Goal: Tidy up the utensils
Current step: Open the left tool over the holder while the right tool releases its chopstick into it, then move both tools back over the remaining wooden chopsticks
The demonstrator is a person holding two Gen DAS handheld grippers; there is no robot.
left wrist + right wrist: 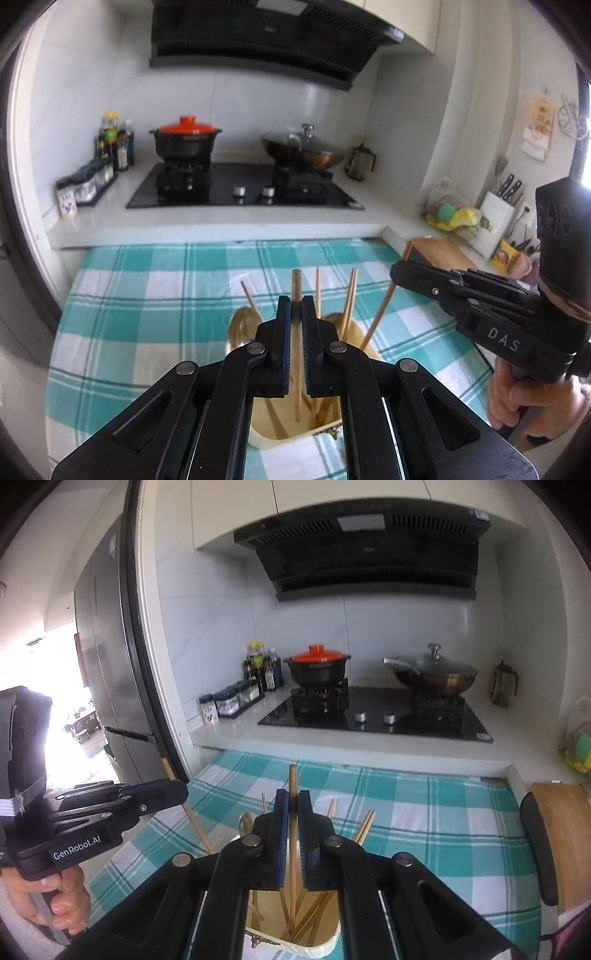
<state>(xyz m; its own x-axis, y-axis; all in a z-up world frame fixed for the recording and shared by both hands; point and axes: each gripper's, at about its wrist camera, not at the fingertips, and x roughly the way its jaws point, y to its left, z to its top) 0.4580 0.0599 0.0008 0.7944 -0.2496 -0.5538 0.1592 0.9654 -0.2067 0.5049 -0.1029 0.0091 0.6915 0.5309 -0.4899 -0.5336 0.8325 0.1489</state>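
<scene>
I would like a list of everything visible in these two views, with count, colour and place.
Utensil holder: one, cream, on the cloth, holding loose chopsticks.
Held chopsticks: two, wooden, one in each claw.
Checked cloth: one, teal and white, below the counter.
Clay pot: one, black with red lid, left burner.
Wok: one, glass lid, right burner.
Knife block: one, white, right counter.
Left claw: black, shut on a chopstick.
Right claw: black, shut on a chopstick.

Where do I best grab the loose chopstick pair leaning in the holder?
Probably grip the chopstick pair near its top ends, coming down from above. Only that part stands clear of the holder, and the sticks stand nearly upright with a slight lean.
</scene>
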